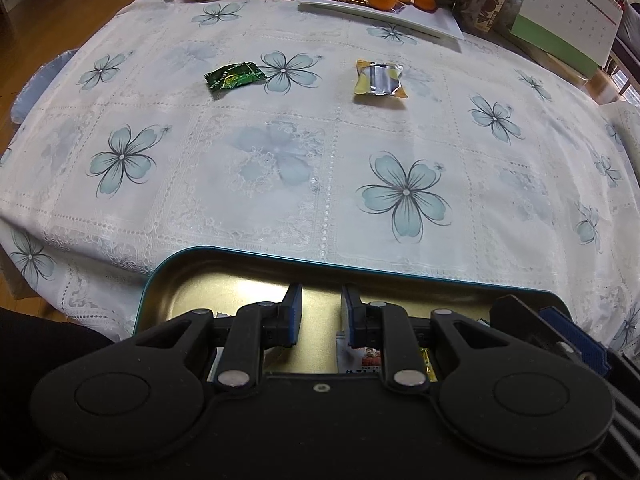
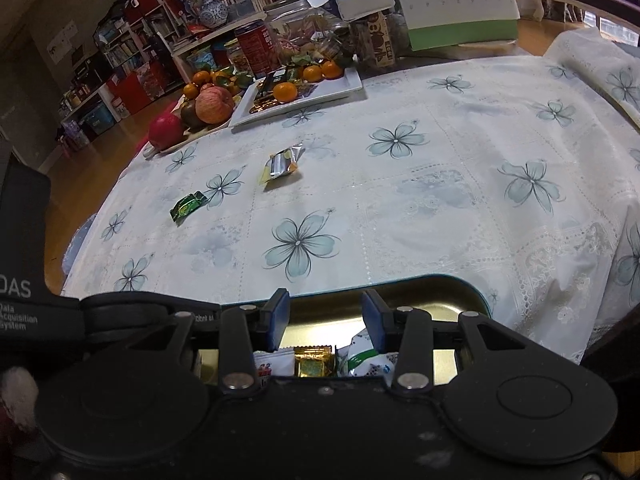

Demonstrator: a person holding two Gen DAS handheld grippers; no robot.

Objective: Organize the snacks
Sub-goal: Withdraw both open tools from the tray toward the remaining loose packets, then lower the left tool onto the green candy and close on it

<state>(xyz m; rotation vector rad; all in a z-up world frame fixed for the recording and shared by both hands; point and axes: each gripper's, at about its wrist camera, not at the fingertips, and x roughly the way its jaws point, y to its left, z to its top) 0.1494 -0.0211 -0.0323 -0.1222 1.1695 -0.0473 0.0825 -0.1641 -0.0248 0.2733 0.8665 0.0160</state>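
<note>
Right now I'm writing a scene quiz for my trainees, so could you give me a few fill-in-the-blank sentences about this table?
1. Loose on the tablecloth lie ____ wrapped snacks.
2. The loose snack nearer the apples has a ____ wrapper.
3. Both grippers hover over a gold-lined ____ that holds packets.
4. Between the fingers of the left gripper there is ____.

Missing words: two; green; tin; nothing
</note>
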